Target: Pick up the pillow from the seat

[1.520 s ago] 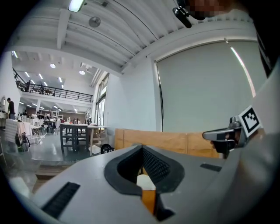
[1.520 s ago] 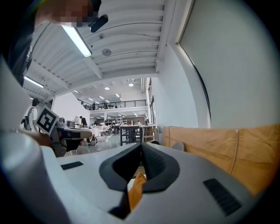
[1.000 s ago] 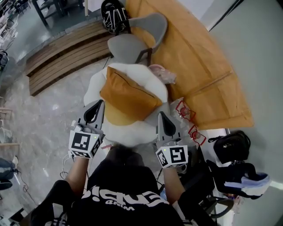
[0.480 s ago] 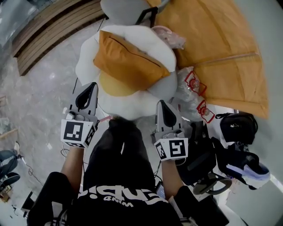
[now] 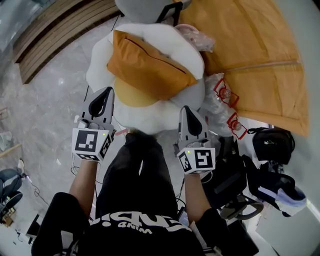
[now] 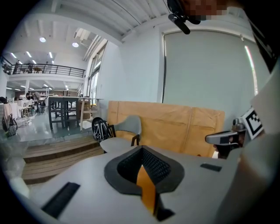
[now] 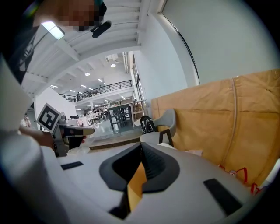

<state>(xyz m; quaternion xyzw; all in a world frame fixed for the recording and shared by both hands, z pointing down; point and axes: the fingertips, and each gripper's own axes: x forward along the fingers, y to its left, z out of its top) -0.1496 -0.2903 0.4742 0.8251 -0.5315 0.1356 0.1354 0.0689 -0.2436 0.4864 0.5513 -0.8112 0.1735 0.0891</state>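
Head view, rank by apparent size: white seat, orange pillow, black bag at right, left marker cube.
1. white seat
2. orange pillow
3. black bag and left marker cube: look alike, cube nearer the camera, not ranked.

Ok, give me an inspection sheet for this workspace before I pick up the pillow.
Surface: white petal-shaped seat on a grey floor.
Job's things: orange pillow lying on the seat, untouched.
Clutter: plastic bags beside the seat; black bag further right.
Grippers: left gripper and right gripper, fingers shut, empty, short of the pillow.
Cables: what looks like a thin cable on the floor, left.
Surroundings: grey chair, wooden steps, brown wrapped panel.
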